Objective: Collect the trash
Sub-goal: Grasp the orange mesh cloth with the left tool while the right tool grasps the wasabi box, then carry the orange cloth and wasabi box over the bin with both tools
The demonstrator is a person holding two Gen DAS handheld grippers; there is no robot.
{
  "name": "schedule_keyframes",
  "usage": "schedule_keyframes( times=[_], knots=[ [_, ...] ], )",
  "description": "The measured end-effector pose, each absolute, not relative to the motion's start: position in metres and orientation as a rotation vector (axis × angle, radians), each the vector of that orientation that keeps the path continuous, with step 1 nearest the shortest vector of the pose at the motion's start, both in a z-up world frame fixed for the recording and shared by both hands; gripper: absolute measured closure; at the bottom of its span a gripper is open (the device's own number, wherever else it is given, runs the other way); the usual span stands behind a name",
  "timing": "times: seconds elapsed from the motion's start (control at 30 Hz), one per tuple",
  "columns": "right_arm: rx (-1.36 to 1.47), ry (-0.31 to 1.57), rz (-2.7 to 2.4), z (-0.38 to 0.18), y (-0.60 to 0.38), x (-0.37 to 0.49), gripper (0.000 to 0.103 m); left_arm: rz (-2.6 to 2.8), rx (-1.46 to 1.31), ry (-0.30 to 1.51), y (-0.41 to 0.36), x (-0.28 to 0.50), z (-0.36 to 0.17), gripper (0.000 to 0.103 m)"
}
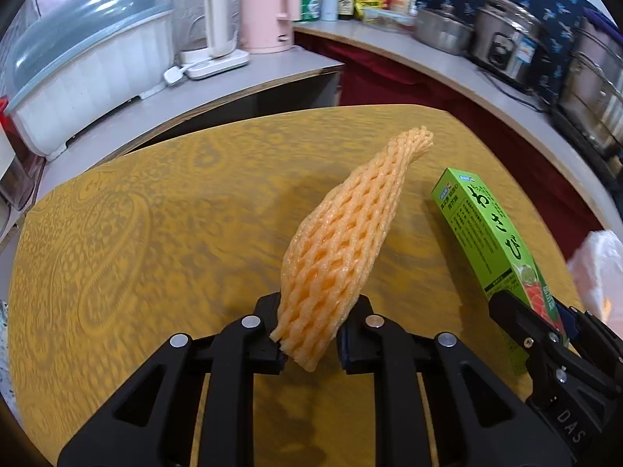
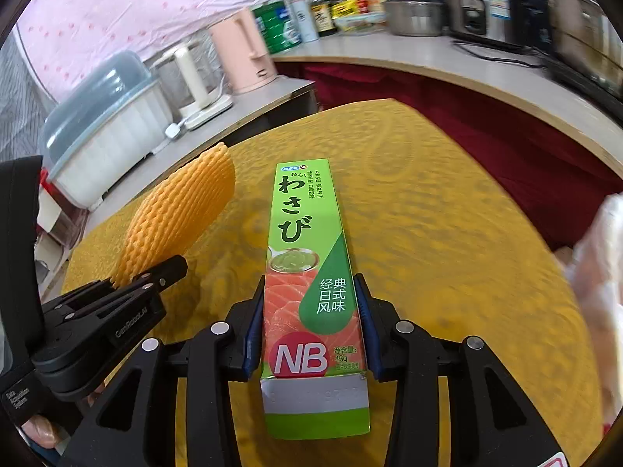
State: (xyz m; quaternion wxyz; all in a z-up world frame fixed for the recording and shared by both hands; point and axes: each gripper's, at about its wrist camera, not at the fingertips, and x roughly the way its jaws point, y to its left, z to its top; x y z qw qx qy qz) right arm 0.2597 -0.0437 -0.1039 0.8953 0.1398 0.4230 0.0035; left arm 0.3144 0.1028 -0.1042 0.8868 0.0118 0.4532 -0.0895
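Orange foam fruit net (image 1: 335, 249) is pinched in my left gripper (image 1: 311, 344), fingers clamped on its lower end, net raised above the yellow counter (image 1: 155, 233). Right gripper (image 2: 309, 334) fingers squeeze the green wasabi box (image 2: 307, 272), beside the net.

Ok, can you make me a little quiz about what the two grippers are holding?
1. True or false: the left gripper is shut on the orange foam net.
2. What does the right gripper hold? A) a spoon B) the green wasabi box C) nothing
3. Fill in: the cloth on the table is ____.

Key: 1 true; 2 B; 3 yellow.
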Motion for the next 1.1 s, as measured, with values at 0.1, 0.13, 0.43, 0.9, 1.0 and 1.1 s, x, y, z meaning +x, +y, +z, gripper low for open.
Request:
schedule_keyframes(
  times=[0.1, 0.13, 0.43, 0.9, 1.0, 1.1],
  knots=[
    [0.298, 0.860, -0.016, -0.094, -0.061, 0.239, 0.064, -0.210, 0.031, 0.924, 0.084, 0.293, -0.090, 0.086],
    [0.303, 0.854, -0.025, -0.091, -0.068, 0.233, 0.064, -0.222, 0.032, 0.919, 0.077, 0.286, -0.085, 0.086],
    [0.362, 0.794, -0.117, -0.064, -0.137, 0.168, 0.064, -0.302, 0.046, 0.890, 0.011, 0.226, -0.050, 0.086],
    [0.456, 0.717, -0.311, -0.048, -0.261, 0.056, 0.064, -0.479, 0.105, 0.894, -0.114, 0.156, -0.035, 0.086],
    [0.466, 0.702, -0.349, -0.045, -0.283, 0.036, 0.064, -0.507, 0.115, 0.907, -0.138, 0.150, -0.038, 0.086],
    [0.483, 0.689, -0.384, -0.045, -0.303, 0.018, 0.064, -0.540, 0.132, 0.920, -0.165, 0.143, -0.042, 0.086]
  ],
)
